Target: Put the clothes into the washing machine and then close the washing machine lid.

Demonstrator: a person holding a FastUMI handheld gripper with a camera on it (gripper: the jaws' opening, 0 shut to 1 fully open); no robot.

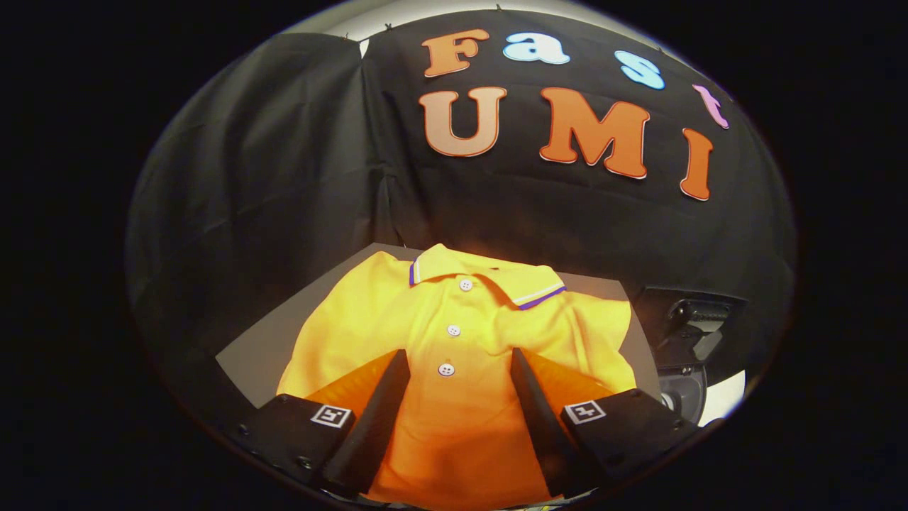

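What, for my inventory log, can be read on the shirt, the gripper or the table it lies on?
Yellow polo shirt: no word, brand or number shows.
Gripper, open, its fingers spread to either side of the shirt's buttons: a square black-and-white marker on each side, a pattern, not text.
Grey table: nothing written.

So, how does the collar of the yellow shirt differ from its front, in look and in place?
The collar carries thin white and purple stripes on its edge; the shirt front is plain yellow with white buttons. The collar lies beyond the claw; the front lies between its open fingers. The collar is folded over; the front lies flat. Both are the same yellow cloth.
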